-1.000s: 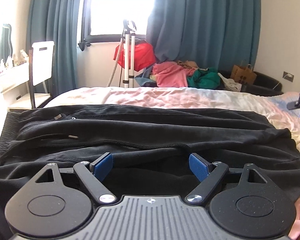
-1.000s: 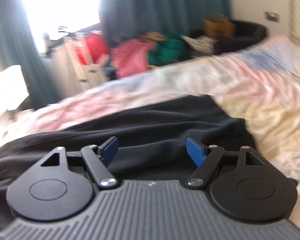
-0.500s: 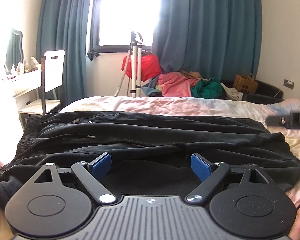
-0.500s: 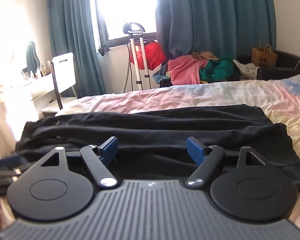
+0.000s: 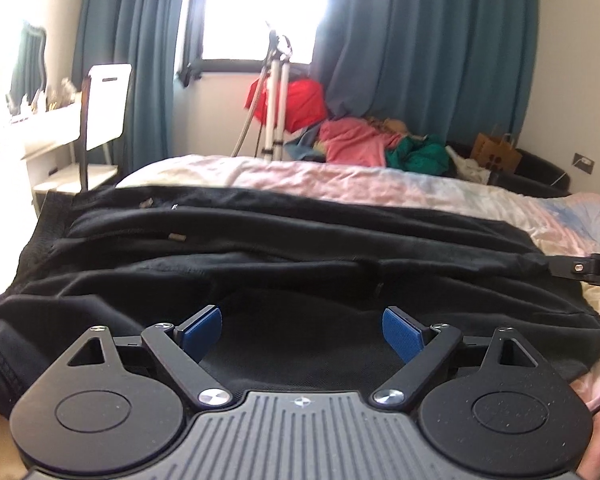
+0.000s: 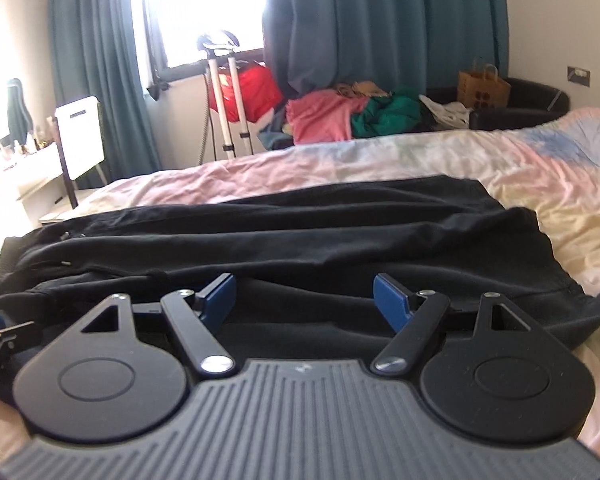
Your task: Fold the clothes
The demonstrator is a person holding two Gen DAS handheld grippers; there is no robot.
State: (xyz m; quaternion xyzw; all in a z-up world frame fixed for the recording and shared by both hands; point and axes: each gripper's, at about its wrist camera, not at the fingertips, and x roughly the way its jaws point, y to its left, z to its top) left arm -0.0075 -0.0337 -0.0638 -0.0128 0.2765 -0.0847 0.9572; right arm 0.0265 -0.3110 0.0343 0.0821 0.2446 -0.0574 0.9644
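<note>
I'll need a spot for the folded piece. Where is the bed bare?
Bare sheet lies right of the black garment, toward the blue patch, and in a strip between its far edge and the pile of clothes. The near side is crowded: both open grippers, left and right, sit over the garment.

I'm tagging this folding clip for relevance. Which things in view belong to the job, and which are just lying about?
Part of the job:
black garment spread on the bed
left gripper, open
right gripper, open

Just lying about:
pink and green clothes pile
red bag
tripod stand
paper bag
white chair
</note>
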